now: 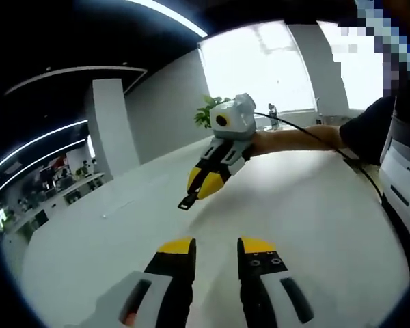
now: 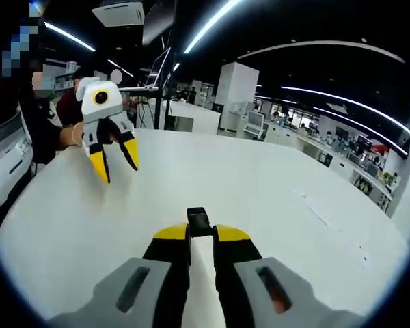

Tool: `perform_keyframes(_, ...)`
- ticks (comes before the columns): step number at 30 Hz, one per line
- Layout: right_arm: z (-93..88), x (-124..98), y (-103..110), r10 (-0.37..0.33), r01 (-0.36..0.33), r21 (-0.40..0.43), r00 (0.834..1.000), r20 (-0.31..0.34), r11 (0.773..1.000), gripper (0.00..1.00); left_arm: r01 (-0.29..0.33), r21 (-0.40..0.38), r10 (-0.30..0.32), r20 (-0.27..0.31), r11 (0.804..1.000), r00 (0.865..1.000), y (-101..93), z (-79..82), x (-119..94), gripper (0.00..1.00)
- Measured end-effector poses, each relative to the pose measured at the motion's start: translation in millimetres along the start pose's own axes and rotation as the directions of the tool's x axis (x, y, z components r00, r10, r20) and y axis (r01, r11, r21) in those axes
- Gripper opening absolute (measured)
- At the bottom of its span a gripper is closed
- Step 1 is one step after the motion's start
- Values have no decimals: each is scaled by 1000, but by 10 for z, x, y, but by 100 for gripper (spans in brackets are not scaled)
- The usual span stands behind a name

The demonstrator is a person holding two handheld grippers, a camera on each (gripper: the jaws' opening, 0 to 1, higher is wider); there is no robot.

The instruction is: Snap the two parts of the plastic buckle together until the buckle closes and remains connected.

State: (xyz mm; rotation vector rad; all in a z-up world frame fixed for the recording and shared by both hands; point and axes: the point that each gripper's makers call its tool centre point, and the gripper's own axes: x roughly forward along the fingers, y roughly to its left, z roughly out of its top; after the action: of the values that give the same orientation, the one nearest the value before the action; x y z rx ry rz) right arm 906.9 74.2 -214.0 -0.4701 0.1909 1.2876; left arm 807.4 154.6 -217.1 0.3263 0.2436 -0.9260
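My right gripper (image 2: 201, 234) is shut on a small black plastic buckle part (image 2: 198, 221), which sticks out past its yellow fingertips above the white table (image 2: 273, 205). In the left gripper view that right gripper (image 1: 203, 186) hangs over the table (image 1: 307, 225), with the black buckle part (image 1: 187, 201) poking from its tips. My left gripper (image 1: 216, 246) is open with nothing between its jaws. It faces the right one from a distance. In the right gripper view the left gripper (image 2: 118, 169) hovers at the upper left, its jaws spread apart.
A person's forearm (image 1: 294, 139) and dark sleeve (image 1: 369, 126) reach in from the right, with a black cable along them. A potted plant (image 1: 206, 109) stands at the table's far edge. Office desks (image 2: 307, 140) and pillars lie beyond the table.
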Motion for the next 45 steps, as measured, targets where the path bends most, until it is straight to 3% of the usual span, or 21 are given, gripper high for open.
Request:
perform_keyframes(15,-219,127,-362,-21,22,57,1000,-23,998,11,-10,-8,10,4,1000,1000,26,6,-32,23)
perform_keyframes(45,-337,243,-506,-30,33,48,998,-61,998,12,-28,-6,28,7,1000,1000,71,21,-98,24)
